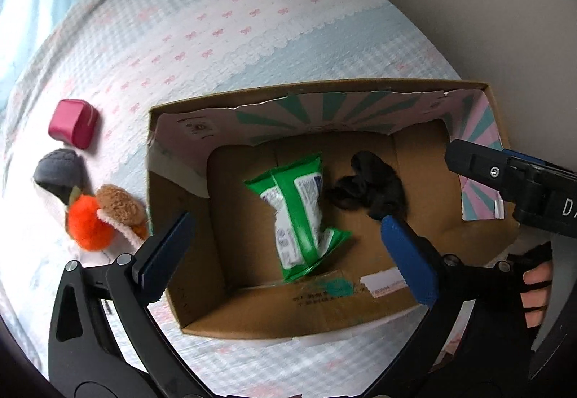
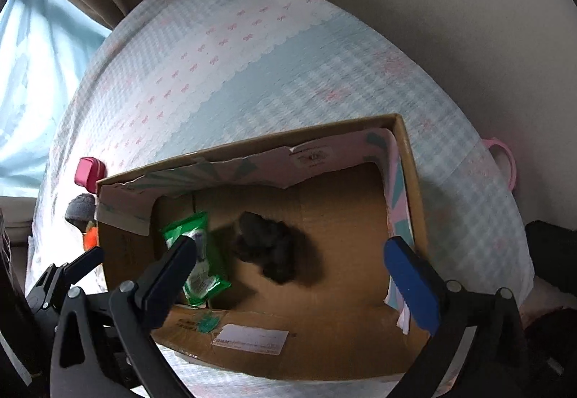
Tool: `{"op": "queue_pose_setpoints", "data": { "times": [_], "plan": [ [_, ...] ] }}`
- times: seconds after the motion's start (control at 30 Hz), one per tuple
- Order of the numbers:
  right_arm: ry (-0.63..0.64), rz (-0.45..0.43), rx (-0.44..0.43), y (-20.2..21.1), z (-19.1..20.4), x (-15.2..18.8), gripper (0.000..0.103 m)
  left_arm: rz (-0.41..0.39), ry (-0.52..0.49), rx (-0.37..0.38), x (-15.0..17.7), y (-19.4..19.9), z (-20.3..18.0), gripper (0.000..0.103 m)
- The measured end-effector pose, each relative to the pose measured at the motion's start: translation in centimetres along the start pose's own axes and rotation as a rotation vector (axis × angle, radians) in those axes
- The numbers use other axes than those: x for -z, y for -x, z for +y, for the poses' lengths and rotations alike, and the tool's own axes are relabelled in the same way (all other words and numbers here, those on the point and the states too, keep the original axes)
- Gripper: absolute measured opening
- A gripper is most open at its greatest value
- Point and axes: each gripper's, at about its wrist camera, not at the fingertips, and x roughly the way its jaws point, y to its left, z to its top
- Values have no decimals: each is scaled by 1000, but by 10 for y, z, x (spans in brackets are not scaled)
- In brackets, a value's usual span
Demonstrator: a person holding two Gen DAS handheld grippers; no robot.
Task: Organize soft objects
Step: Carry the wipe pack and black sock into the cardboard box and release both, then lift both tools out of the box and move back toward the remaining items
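Orange plush toy looks light and soft; I judge a claw should pinch it at its round middle. It lies on the bed, at the left of the frame, just outside the cardboard box and left of the left claw, which is wide open and empty. Right claw is open too, above the box floor.

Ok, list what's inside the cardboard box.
Inside the cardboard box: a green wipes pack and a black fabric bundle, lying apart on the floor. Anything beneath them is covered.
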Motion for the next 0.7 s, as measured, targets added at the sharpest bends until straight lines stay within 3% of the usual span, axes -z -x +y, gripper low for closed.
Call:
{"op": "queue_pose_setpoints", "data": {
  "times": [0.27, 0.7],
  "plan": [
    [-3, -84, 11, 32, 7, 11, 103, -67, -21, 39, 8, 34, 3, 103],
    [61, -321, 85, 151, 63, 57, 103, -275, -63, 65, 46, 169, 24, 103]
  ]
}}
